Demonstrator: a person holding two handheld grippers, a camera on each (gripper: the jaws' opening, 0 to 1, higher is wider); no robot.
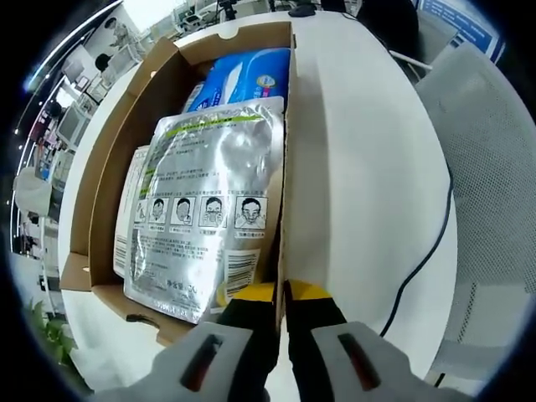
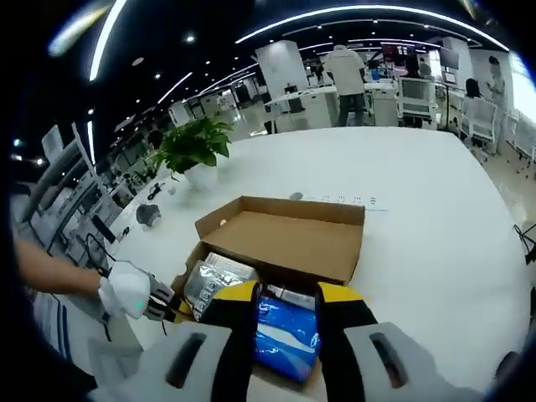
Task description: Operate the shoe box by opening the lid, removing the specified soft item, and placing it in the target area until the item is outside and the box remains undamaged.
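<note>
Shoe box (image 1: 109,159) sits open on a white table (image 1: 360,167). In the left gripper view its long right wall runs straight up the frame, with bare tabletop to the right of it and a black cable (image 1: 419,268) crossing that free area near a white mesh chair (image 1: 494,167). Inside the box: a silver foil pouch (image 1: 209,209) on top, a blue soft pack (image 1: 247,75) behind it at the far end, more packets underneath. Left gripper (image 1: 282,293) is clamped on the box's right wall at the near corner, jaws nearly together with the cardboard edge between the yellow tips.

Right gripper view: box lid (image 2: 289,239) stands flipped back, wide open table beyond it, potted plant (image 2: 194,146) well apart at far left. Right gripper (image 2: 286,293) hovers over the near end of the box, jaws spread around the blue soft pack (image 2: 286,335); contact cannot be told. The left gripper (image 2: 155,303) with a hand shows at the box's left edge.
</note>
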